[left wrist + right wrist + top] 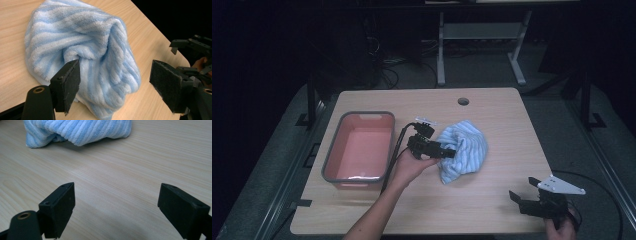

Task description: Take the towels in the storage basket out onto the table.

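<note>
A crumpled blue-and-white striped towel (466, 148) lies in a heap near the middle of the wooden table (472, 205). My left gripper (450, 150), held in a hand from the towel's left, points at it. In the left gripper view the towel (82, 47) bulges between the wide-apart jaws of that gripper (115, 80); one pad sits close against a fold, the other stands off it, and neither presses. My right gripper (523, 189) rests open near the table's front right corner. Its view shows the jaws (116, 202) spread over bare wood, with the towel (77, 130) farther off.
A pink tub with a grey rim (360, 116) stands to the left of the left hand, a cable running along its right side. A round cable hole (463, 101) is at the table's far edge. Dark floor and a desk frame lie beyond.
</note>
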### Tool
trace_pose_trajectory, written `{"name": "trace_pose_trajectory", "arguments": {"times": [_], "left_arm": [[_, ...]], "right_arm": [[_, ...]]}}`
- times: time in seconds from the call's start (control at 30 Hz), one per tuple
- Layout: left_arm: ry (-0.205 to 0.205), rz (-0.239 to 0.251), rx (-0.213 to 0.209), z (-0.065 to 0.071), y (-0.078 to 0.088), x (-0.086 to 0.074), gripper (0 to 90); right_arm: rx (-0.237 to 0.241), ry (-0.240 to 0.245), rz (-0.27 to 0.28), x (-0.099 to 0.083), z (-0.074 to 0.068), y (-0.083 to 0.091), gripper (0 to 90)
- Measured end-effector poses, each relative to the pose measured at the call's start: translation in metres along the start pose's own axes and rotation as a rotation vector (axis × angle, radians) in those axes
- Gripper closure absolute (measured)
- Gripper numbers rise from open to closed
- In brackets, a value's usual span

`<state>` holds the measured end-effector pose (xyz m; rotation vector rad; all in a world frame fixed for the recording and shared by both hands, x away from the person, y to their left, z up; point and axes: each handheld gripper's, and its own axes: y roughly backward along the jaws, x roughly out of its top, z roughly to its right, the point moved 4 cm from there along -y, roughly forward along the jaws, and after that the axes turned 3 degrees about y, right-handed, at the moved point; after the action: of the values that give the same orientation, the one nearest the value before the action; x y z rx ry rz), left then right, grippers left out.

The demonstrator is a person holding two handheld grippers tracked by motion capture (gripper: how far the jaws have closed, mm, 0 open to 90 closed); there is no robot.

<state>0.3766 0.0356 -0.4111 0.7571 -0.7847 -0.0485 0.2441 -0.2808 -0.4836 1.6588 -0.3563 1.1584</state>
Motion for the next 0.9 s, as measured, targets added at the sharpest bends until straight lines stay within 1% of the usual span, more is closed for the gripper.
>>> {"name": "trace_pose_trajectory", "arguments": {"times": [0.2,0.3,0.47,0.57,0.6,0.77,0.9], "left_arm": [[-0.011,0.011,-0.002,0.002,0.007,-0.006,24.2],[-0.009,0.022,-0.005,0.002,0.01,-0.009,24.2],[-0.008,0.025,-0.009,0.001,0.014,-0.016,24.2],[-0.013,0.025,-0.003,0.001,0.016,-0.021,23.8],[-0.008,0.028,-0.005,0.001,0.017,-0.022,23.8],[-0.011,0.029,-0.003,0.0,0.02,-0.029,23.8],[-0.013,0.032,-0.008,0.001,0.021,-0.035,23.7]], "right_arm": [[-0.002,0.001,-0.001,0.0,0.0,0.0,13.8],[-0.004,-0.001,-0.003,0.0,0.0,-0.001,13.8],[-0.005,-0.004,-0.006,0.0,0.0,-0.001,13.7],[-0.006,-0.003,-0.005,0.0,0.0,-0.001,13.8],[-0.006,-0.003,-0.005,0.0,0.0,-0.001,13.7],[-0.008,-0.002,-0.007,-0.001,0.0,-0.001,13.7],[-0.009,0.004,-0.008,-0.001,0.0,-0.001,13.7]]}}
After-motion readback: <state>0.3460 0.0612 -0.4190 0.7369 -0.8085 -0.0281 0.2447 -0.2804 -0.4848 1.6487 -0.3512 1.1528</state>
